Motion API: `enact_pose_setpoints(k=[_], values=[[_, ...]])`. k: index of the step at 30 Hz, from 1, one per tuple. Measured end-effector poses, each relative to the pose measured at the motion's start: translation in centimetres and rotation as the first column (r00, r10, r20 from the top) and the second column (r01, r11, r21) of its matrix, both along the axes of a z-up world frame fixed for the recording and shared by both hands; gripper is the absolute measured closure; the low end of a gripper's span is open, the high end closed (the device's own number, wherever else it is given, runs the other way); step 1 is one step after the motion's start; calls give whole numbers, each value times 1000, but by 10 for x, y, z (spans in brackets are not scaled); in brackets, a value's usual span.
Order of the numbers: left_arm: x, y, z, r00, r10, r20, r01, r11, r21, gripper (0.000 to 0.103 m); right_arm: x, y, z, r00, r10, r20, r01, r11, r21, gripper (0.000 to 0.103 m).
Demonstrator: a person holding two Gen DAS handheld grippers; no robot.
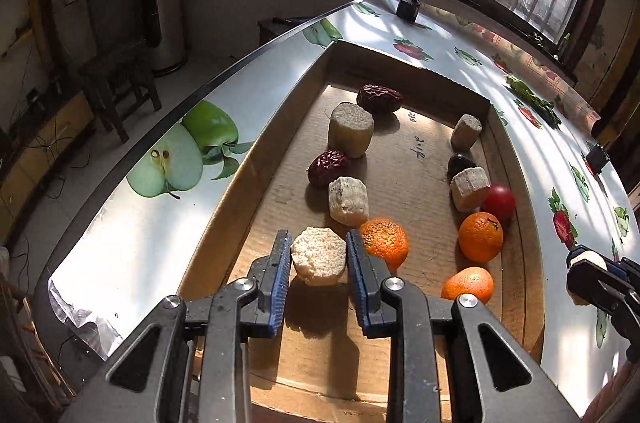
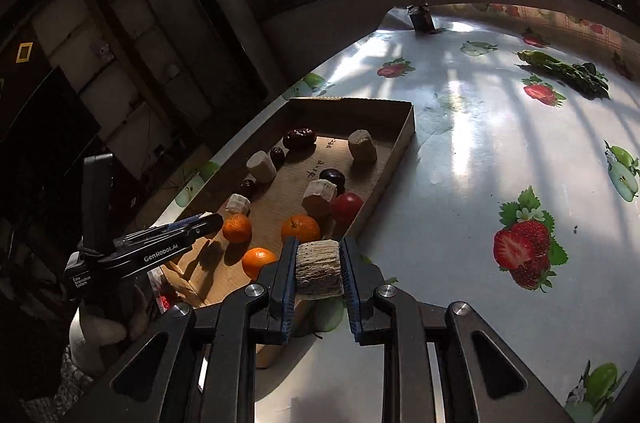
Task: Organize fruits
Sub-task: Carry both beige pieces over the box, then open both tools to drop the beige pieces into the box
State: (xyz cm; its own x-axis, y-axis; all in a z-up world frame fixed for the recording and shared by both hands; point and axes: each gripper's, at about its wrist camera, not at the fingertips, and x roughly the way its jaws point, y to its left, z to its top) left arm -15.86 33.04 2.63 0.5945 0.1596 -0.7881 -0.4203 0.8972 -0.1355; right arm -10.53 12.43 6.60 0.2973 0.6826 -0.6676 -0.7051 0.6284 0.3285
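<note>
A fruit-print tablecloth (image 2: 460, 151) covers the table beneath barred windows, sunlit in streaks. On it sits a shallow cardboard tray (image 1: 256, 183) holding oranges, red dates and pale sugarcane chunks. The left gripper (image 1: 319, 255) pinches a sugarcane piece (image 1: 319, 255) just above the tray floor. The right gripper (image 2: 319, 263) clamps another cane chunk (image 2: 320, 269) over the tray's near corner. The room at left is too dark to make out.
</note>
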Motion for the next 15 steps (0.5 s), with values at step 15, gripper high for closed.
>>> enact_pose_setpoints(k=[15], values=[[-13,8,6,998,18,53,-14,998,-69,59,-41,73,-38,993,92,75,-77,979,-187,79]])
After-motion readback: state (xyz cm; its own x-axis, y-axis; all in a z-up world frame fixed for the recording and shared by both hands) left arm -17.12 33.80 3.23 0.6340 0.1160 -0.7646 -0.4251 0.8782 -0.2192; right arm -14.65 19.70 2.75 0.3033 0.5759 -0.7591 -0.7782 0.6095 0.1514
